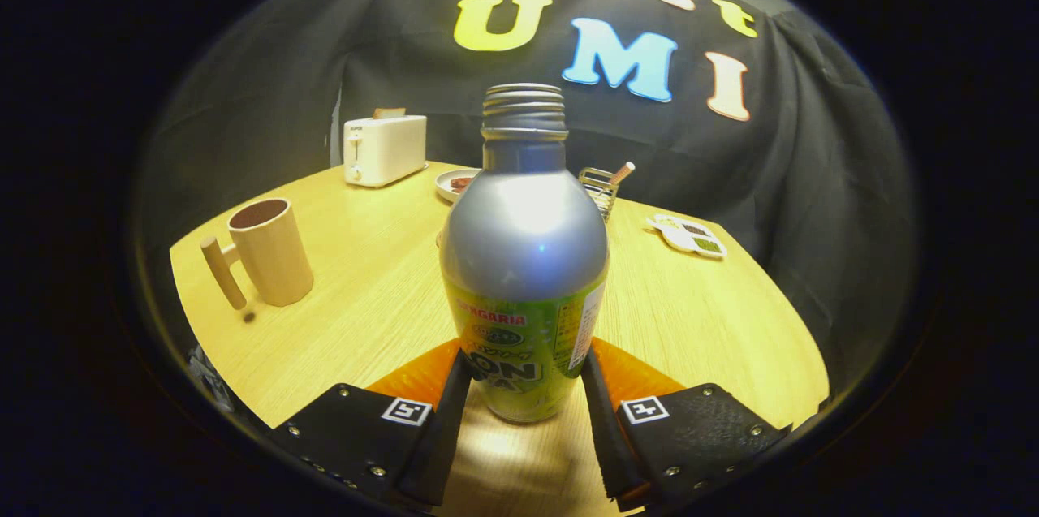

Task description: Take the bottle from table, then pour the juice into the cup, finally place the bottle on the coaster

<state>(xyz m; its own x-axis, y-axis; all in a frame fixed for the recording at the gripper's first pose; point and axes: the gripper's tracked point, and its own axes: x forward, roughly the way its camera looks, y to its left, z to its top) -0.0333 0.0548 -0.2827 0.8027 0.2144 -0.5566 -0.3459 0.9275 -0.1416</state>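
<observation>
A rounded metal bottle (523, 257) with a ribbed, threaded neck and glossy green label stood upright on the pale wood-grain table (365, 314), pinched at its base between both fingers of the gripper (523, 407). Left of the bottle stood a smooth cylindrical cup (268, 253) with a peg handle.

Warm, dim overall; glare on silver aluminium bottle (523, 249) shoulder at centre; strong fisheye bending, darkening toward edges; sharp focus.

We see the silver, green-labelled bottle (523, 257) upright and uncapped between our jaws; the tan cup (270, 252) stands beyond, leftward.
</observation>
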